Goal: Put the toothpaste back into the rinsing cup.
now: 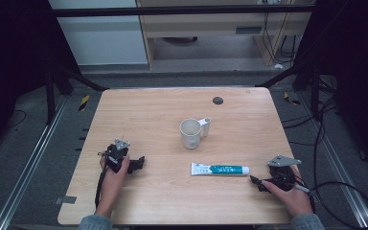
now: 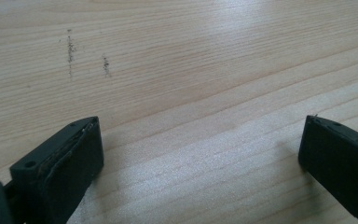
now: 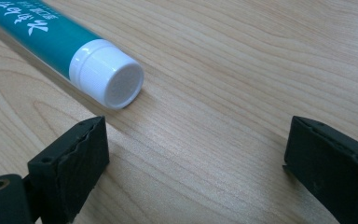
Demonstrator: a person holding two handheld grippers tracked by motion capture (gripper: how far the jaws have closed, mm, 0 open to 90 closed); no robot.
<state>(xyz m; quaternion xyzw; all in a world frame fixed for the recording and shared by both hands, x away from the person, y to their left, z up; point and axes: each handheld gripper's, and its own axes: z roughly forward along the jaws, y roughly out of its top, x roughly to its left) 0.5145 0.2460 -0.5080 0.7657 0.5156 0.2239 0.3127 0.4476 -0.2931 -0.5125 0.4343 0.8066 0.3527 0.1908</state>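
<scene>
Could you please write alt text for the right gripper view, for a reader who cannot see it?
A teal toothpaste tube with a white cap lies on a pale wooden table, cap end just beyond the right hand-held gripper. Its two black jaws stand wide apart with only bare wood between them.

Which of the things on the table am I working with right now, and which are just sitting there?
In hand:
- toothpaste tube, capped end nearest the open right gripper
- white cup, likely

Lying about:
- dark round spot at the table's far edge
- cables on the floor
</scene>
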